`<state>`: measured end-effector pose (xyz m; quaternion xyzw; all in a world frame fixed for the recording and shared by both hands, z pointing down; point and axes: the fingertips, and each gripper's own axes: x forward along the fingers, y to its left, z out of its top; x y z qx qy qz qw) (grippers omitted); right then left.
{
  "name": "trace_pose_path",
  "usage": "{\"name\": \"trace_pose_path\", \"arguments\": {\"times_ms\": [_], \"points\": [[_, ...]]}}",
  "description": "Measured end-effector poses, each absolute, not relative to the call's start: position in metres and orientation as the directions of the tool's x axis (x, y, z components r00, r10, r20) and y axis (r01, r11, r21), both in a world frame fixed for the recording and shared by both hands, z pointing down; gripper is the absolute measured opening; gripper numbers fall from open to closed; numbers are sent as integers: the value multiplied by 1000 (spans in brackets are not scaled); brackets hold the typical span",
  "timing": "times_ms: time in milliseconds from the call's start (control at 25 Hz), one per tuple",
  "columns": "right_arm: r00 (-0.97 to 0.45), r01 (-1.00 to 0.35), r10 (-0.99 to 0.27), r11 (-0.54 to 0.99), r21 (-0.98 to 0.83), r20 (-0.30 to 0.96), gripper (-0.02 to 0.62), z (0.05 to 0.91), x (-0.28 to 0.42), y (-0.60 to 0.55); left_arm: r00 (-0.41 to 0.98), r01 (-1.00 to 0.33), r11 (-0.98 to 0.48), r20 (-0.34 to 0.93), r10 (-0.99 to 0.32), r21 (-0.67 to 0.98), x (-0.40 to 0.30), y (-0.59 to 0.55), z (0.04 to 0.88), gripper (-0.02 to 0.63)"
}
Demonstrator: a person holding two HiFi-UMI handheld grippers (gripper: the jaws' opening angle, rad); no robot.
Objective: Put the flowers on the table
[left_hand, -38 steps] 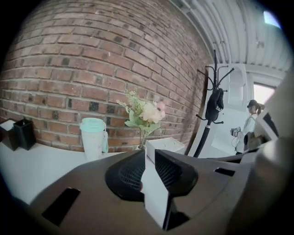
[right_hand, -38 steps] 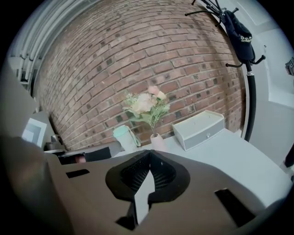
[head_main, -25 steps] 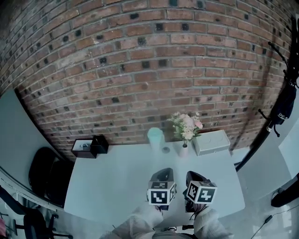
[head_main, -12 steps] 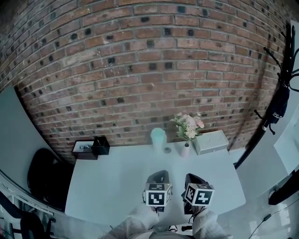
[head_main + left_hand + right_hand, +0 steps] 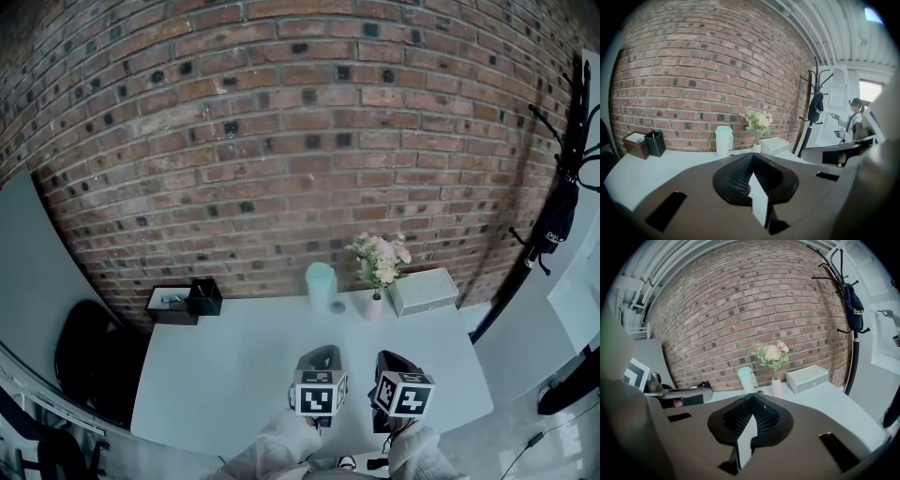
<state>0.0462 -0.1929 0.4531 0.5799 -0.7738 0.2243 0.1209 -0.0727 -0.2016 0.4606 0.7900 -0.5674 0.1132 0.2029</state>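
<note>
Left gripper point(image 5: 322, 353) and right gripper point(image 5: 390, 360) side by side over the table's point(image 5: 225, 366) near edge, tilted slightly down, both jaws closed on nothing, flowers point(image 5: 380, 261) in a vase point(image 5: 375, 306) at the far edge, well apart.

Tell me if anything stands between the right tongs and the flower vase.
Nothing visible does. Only bare table lies between the right tongs and the flower vase; the cup stands to the vase's left and the white box to its right, both clear of the path.
</note>
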Motion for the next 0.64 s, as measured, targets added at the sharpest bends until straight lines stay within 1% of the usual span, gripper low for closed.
{"name": "trace_pose_path", "arguments": {"times_ms": [640], "points": [[-312, -946, -842, 233, -225, 440, 23, 451, 53, -195, 351, -935, -290, 402, -846, 204, -59, -203, 463, 9]]}}
